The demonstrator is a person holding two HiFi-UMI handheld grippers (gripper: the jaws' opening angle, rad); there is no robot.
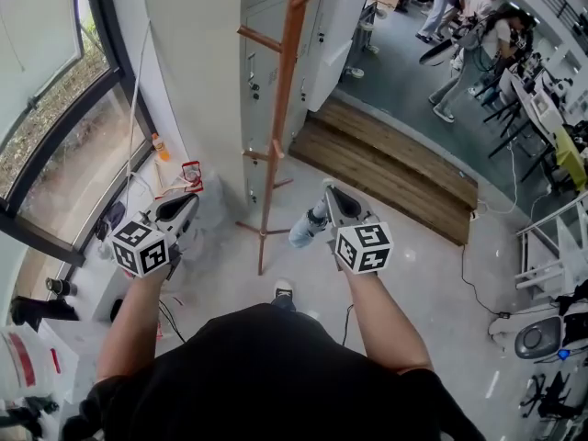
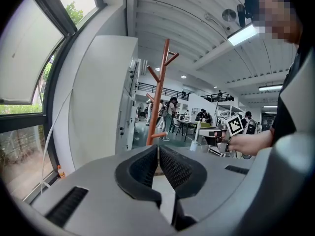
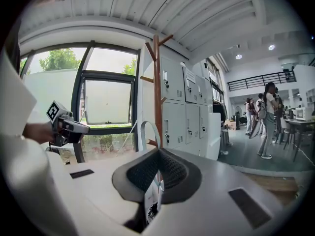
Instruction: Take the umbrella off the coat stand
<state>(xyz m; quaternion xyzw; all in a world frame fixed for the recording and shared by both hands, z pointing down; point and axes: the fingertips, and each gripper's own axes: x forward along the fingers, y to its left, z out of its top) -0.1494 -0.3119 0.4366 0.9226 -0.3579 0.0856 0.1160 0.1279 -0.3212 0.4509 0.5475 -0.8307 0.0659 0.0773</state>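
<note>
The wooden coat stand (image 1: 276, 145) rises in the middle of the head view, its pegs bare. It also shows as the coat stand (image 2: 158, 100) ahead of the left gripper and the coat stand (image 3: 157, 92) ahead of the right one. My right gripper (image 1: 328, 191) is shut on a folded pale-blue umbrella (image 1: 307, 229), which hangs below the jaws, just right of the pole and apart from it. The umbrella's strap loop (image 3: 147, 132) sticks up over my right gripper (image 3: 157, 152). My left gripper (image 1: 188, 200) (image 2: 158, 147) is shut on nothing, left of the stand.
Grey lockers (image 1: 266, 26) and a white column (image 1: 197, 72) stand behind the coat stand, with a window (image 1: 55, 136) on the left. A wooden step (image 1: 395, 168) runs to the right. Several people (image 1: 469, 44) stand far back. Cables and small items (image 1: 191, 175) lie by the wall.
</note>
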